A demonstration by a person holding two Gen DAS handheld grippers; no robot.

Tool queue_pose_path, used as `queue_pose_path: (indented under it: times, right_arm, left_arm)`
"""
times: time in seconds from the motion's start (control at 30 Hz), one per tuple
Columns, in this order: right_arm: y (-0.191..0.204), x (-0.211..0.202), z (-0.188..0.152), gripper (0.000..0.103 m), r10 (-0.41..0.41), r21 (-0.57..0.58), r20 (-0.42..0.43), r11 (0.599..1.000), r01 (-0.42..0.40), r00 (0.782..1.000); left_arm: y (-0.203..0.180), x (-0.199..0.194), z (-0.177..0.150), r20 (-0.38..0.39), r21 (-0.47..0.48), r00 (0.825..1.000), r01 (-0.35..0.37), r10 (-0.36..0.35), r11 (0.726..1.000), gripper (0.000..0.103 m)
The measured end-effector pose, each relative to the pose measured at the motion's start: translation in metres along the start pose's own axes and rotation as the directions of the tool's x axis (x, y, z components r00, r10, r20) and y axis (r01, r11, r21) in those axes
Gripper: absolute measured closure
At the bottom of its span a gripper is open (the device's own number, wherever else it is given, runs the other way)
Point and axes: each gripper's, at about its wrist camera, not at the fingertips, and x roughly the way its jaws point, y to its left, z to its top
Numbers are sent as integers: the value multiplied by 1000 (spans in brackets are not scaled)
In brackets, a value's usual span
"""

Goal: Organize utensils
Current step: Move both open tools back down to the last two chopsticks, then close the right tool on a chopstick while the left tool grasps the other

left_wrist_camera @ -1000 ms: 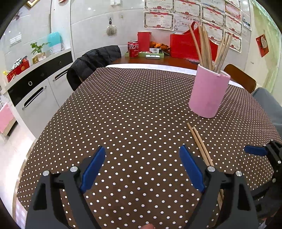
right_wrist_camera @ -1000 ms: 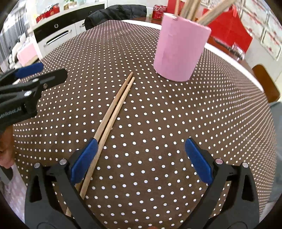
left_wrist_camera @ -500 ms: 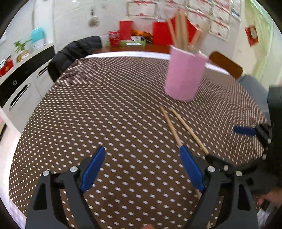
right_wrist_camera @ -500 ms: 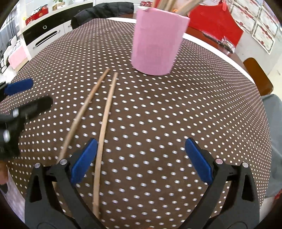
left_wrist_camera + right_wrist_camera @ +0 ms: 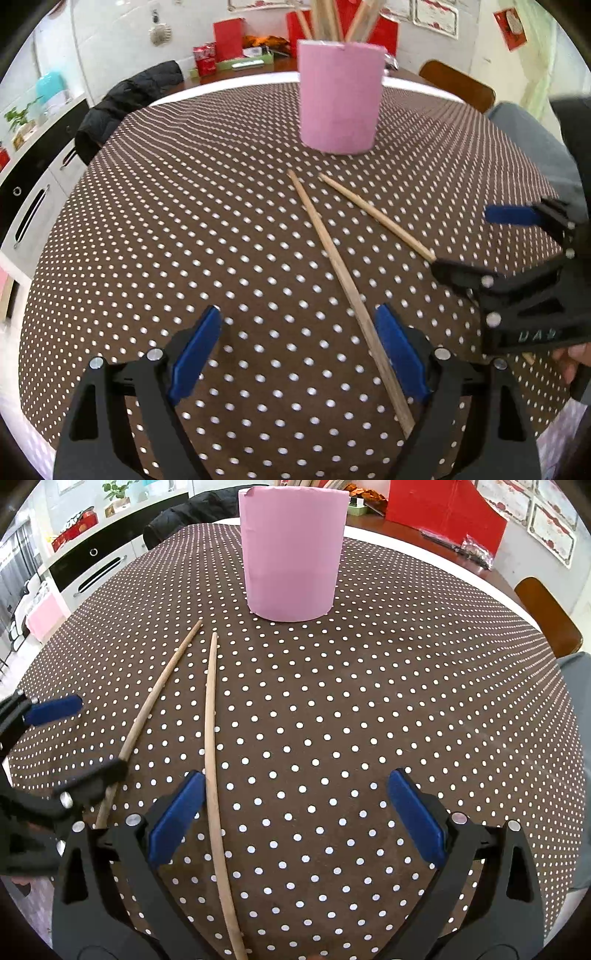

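Note:
Two wooden chopsticks lie on the dotted brown tablecloth in front of a pink holder (image 5: 339, 96) (image 5: 291, 550) that has several chopsticks standing in it. My left gripper (image 5: 297, 350) is open; the left chopstick (image 5: 343, 280) runs between its fingers, close to the right pad. My right gripper (image 5: 293, 819) is open; the right chopstick (image 5: 214, 760) runs between its fingers, just inside the left pad. The right chopstick (image 5: 376, 218) and the right gripper (image 5: 491, 243) show at the right of the left wrist view. The left chopstick (image 5: 155, 701) and the left gripper (image 5: 81, 738) show at the left of the right wrist view.
The round table (image 5: 147, 221) has a dark jacket on a chair (image 5: 129, 99) at its far left and a wooden chair (image 5: 458, 86) at its far right. Cabinets (image 5: 33, 192) stand to the left. Red boxes and cans (image 5: 221, 40) sit on a counter behind.
Both grippers have moved forward toward the pink holder. The two chopsticks, side by side a second ago, now lie spread apart, each between the fingers of one gripper.

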Motion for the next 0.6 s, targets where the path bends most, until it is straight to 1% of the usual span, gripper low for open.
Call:
queue_pose_path:
  times: [0.1,0.17,0.23,0.3,0.33,0.4,0.43,0.5,0.53,0.57,0.6]
  right_arm:
    - [-3,0,2,6,-3,-3,4,1000,3,1000]
    - [-4,1,3,6,-4,-6,11,1000,4,1000]
    - [-5,2,5,6,1,-21,17,1000,-1,1000]
    - [2,5,9,7,18,-42,22,999,-17,1000]
    - [7,7,12,7,25,-51,22,998,-24,999]
    - [16,11,19,12,38,-69,21,997,-37,999]
    - [18,12,22,17,47,-74,20,996,-45,999]
    - [25,11,27,35,58,-97,16,994,-57,998]
    - [29,9,30,56,68,-114,18,991,-66,997]
    - [32,8,31,66,70,-124,16,990,-68,997]
    - [35,7,32,76,68,-134,9,989,-66,998]
  left_arm:
    - [-1,2,3,4,-6,1000,8,-8,1000,18]
    - [1,2,4,13,-15,1000,7,-7,1000,22]
    - [4,0,6,23,-6,1000,13,-13,1000,40]
    - [10,0,10,20,-3,1000,16,-16,1000,51]
    - [13,1,13,14,-1,1000,18,-18,1000,55]
    - [16,3,18,6,18,1000,11,-11,1000,57]
    - [17,5,21,2,32,1000,9,-9,999,57]
    - [20,7,25,-7,43,1000,17,-17,999,57]
    - [20,7,26,-10,51,1000,21,-20,998,57]
    - [21,8,27,-12,51,1000,30,-29,998,58]
    - [23,10,29,-13,46,999,45,-44,998,63]
